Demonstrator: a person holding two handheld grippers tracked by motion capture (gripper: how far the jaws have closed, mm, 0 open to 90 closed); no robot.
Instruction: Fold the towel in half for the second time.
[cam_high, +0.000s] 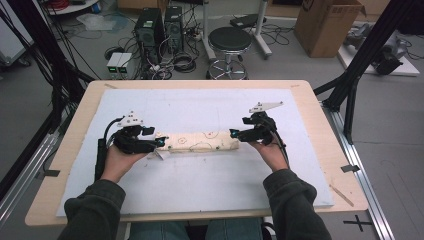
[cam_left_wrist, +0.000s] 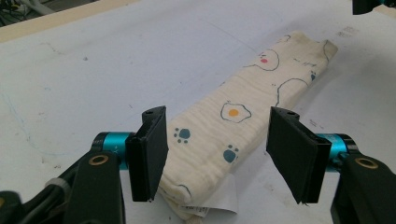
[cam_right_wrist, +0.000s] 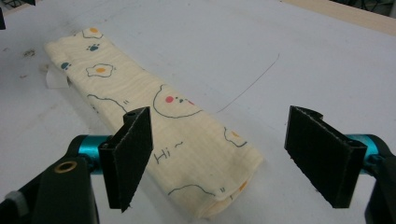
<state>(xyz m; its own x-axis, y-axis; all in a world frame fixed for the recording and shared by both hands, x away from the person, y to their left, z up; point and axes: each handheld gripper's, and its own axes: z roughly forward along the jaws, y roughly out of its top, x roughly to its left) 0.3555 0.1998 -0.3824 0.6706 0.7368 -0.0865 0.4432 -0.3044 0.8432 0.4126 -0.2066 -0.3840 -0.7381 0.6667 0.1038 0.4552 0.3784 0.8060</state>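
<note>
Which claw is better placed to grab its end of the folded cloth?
Left. The left claw is open with the cloth end centred between its jaws. The right claw is open too, but the cloth sits toward one jaw.

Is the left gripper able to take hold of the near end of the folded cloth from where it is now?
Probably yes. The left gripper is open, its jaws stand either side of the folded cloth end, and nothing lies between them.

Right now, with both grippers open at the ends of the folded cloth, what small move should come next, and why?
Probably ease both grippers forward and close. The left gripper and right gripper stand open, each straddling one end of the folded printed cloth, which lies flat and ungripped on the white mat.
</note>
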